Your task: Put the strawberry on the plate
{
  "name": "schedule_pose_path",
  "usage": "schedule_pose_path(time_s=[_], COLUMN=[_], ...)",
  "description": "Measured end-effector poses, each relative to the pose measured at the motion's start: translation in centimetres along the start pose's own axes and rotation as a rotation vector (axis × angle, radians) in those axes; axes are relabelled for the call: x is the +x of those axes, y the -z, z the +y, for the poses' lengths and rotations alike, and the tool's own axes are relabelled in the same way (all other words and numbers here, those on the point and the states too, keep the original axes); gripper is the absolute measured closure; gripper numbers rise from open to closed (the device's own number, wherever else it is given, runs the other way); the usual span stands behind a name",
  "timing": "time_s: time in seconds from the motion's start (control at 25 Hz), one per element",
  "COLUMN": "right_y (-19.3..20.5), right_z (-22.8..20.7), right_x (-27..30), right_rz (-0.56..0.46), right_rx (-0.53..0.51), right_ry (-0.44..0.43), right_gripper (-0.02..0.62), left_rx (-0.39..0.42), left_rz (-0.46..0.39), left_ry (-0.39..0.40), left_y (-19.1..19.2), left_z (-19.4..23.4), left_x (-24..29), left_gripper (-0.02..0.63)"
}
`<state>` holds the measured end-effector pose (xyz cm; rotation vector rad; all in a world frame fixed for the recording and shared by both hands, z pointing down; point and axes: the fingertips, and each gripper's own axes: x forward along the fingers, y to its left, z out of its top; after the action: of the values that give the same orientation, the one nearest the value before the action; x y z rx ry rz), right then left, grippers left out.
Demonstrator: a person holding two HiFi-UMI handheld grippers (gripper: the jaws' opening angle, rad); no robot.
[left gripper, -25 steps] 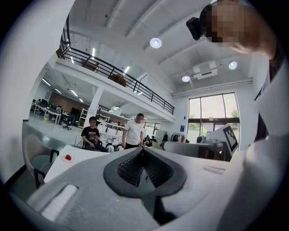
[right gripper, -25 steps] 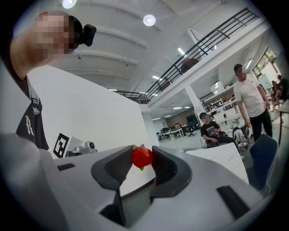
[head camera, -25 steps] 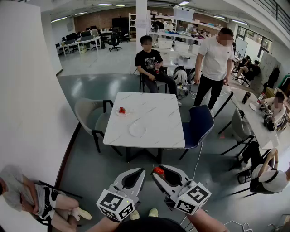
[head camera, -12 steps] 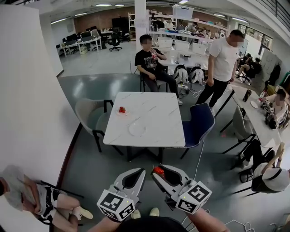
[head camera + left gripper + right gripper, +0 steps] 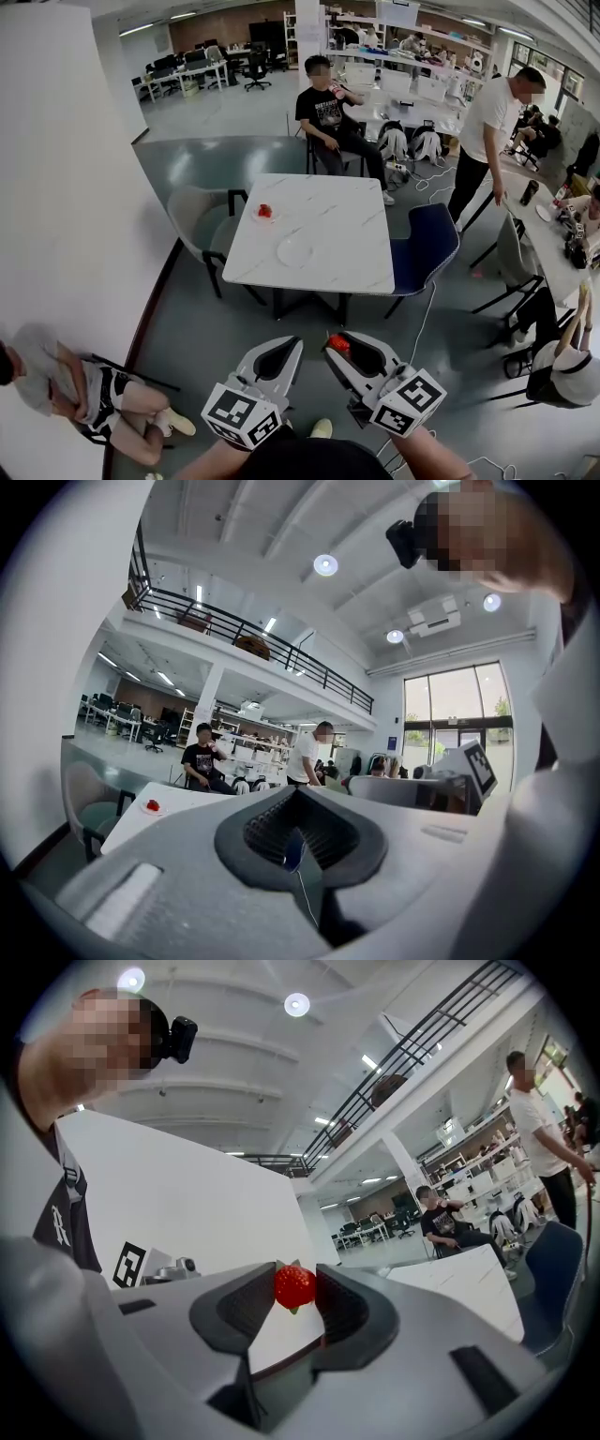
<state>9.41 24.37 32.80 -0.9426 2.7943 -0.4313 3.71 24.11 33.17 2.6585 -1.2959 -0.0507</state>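
A white marbled desk (image 5: 328, 202) is seen well ahead of both hand-held grippers, across a stretch of grey floor (image 5: 211, 328). A blue chair (image 5: 427, 246) is set at the desk's side ahead and to the right of the right hand-held gripper (image 5: 336, 340). A grey chair (image 5: 192, 211) is set ahead and to the left of the left hand-held gripper (image 5: 293, 342). The left one is clenched, its jaw tips together on nothing. Just beside it, the right one is closed on the strawberry (image 5: 294, 1286), which is pinched at the jaw tips. A plate (image 5: 294, 251) is seen on the desk, far ahead of the gripped strawberry. A smaller dish (image 5: 264, 214) carrying a red item lies beyond it.
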Motion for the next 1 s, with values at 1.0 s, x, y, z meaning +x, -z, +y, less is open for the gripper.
schedule_pose_path(time_s=[1.0], right_y=[-1.0], right_z=[-10.0], right_x=[15.8], right_rz=[0.051], right_rx=[-0.027], right_ry=[0.084], right_gripper=[0.457], left_rx=[0.012], left_rz=[-0.036], left_ry=[0.04], left_y=[-2.2], left_z=[16.0], left_x=[10.7], left_gripper=[0.595])
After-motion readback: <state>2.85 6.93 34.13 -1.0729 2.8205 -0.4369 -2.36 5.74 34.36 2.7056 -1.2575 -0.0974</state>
